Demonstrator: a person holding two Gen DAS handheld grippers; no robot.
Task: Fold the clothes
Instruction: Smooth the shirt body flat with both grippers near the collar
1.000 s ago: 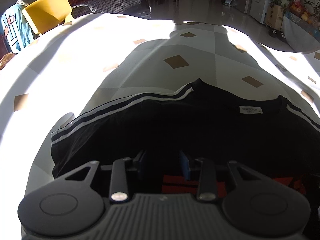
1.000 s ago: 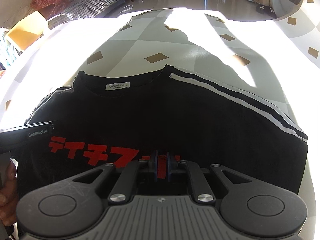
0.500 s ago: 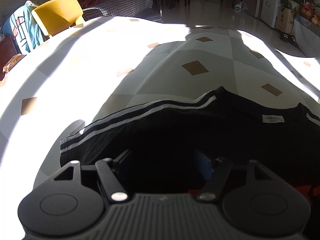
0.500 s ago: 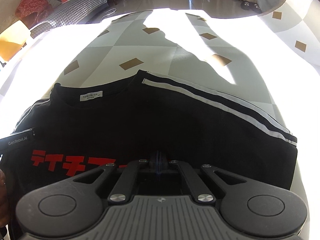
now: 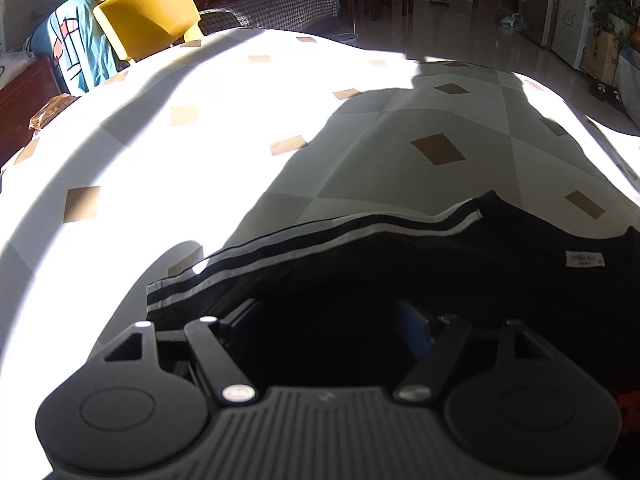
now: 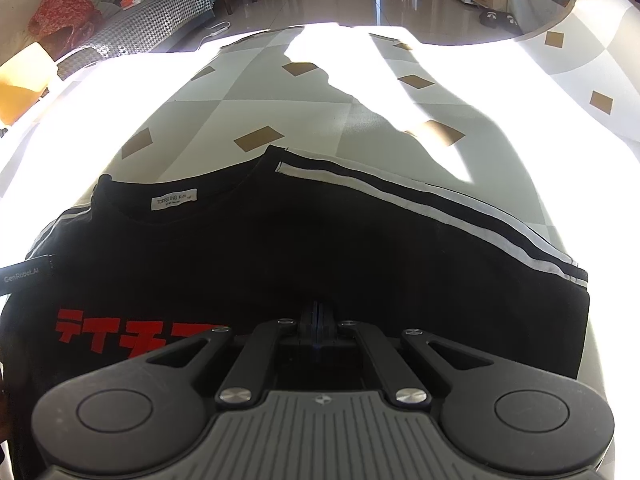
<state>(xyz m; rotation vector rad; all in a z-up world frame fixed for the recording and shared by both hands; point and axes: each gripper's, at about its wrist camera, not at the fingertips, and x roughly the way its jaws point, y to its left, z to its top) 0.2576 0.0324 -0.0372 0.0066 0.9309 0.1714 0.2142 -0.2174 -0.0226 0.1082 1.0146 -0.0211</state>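
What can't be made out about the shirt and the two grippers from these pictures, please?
- Right wrist view: the red print on the black T-shirt is cut off by the right gripper's body.
- Right wrist view: whether the shut right gripper pinches cloth; black on black.
- Left wrist view: the opening left gripper's tips are lost in shadow.
- Both views: the shirt's lower hem, behind the gripper bodies.

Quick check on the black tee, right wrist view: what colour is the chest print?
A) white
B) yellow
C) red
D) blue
C: the right wrist view shows block characters printed in red on the front of the black T-shirt, low on its left, partly hidden by the right gripper; the only white on the shirt is the shoulder stripes and the neck label.
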